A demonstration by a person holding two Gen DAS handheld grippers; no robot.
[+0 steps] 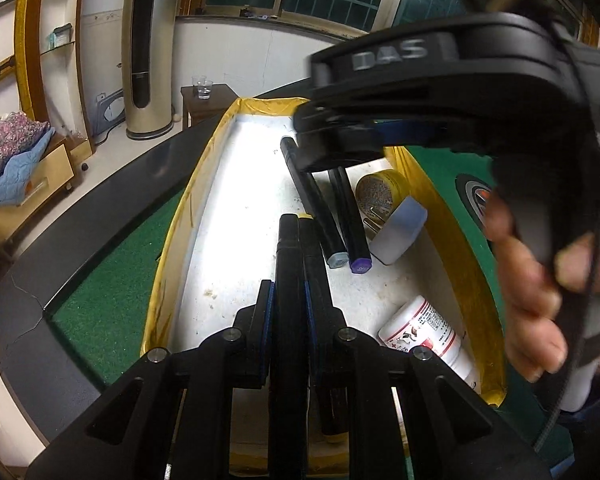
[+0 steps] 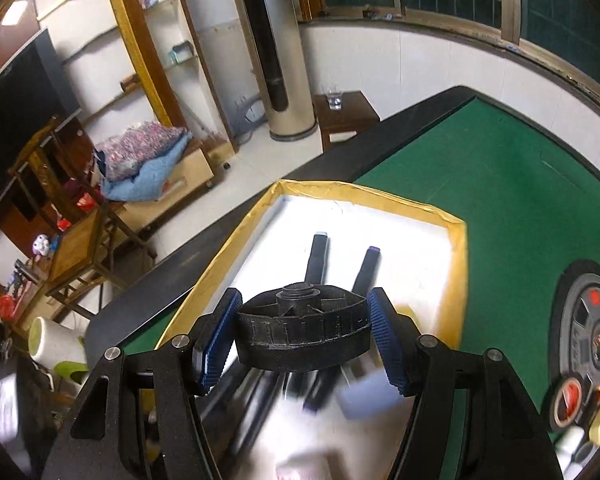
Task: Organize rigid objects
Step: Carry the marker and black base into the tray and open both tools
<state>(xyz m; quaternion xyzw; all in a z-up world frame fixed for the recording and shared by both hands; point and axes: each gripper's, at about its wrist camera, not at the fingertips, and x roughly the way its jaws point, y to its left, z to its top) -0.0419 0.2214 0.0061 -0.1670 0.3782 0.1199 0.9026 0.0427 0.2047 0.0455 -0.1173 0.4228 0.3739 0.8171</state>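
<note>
Seen from the left wrist, the left claw is clamped narrow on two black markers over the white floor of the yellow-rimmed tray, where two more markers, a yellow tin, a blue-grey cap and a white bottle lie. Seen from the right wrist, the right claw grips a black ridged disc above the same tray on the green table. Each load should probably be lowered flat into a bare patch before release, clear of the other claw.
</note>
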